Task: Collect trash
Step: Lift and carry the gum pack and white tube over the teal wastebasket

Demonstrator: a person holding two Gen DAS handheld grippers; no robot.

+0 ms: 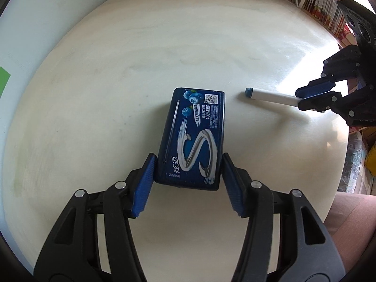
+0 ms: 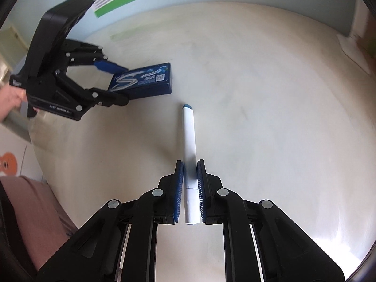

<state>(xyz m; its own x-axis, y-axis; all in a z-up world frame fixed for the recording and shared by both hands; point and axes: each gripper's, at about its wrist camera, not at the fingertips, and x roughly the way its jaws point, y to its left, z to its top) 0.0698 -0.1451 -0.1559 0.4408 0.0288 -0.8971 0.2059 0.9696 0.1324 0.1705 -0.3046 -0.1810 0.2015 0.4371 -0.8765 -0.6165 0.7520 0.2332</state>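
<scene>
Gum box (image 1: 191, 141): a flat, dark blue rectangular carton with a glossy printed face; I read a big silver S swirl, blueberries, a small QR square and rows of white script. Its corners are crisp and the sides look undented. It sits out on the middle of the counter, well in from every edge, its near end between my left tongs.

White tube (image 2: 189, 141): a slim, smooth cylinder with a blue tip at the far end, just beside the box but not touching it. Whether it rests on the counter or is lifted off it I cannot tell.

Left tongs (image 1: 188, 164): black plastic arms with ribbed blue pads (image 1: 143, 183); the pads press both long sides of the gum box, pinching it.

Right tongs (image 2: 189, 183): same build; the ribbed pads are drawn in tight on the near end of the white tube, gripping it.

Counter (image 1: 164, 47): round, pale cream, smooth with faint streaks, and a bright glare patch toward its right edge.

Hand (image 2: 10, 99): mine, on the left grip.

Books (image 1: 324, 2): colourful spines packed upright beyond the far right edge of the counter.
</scene>
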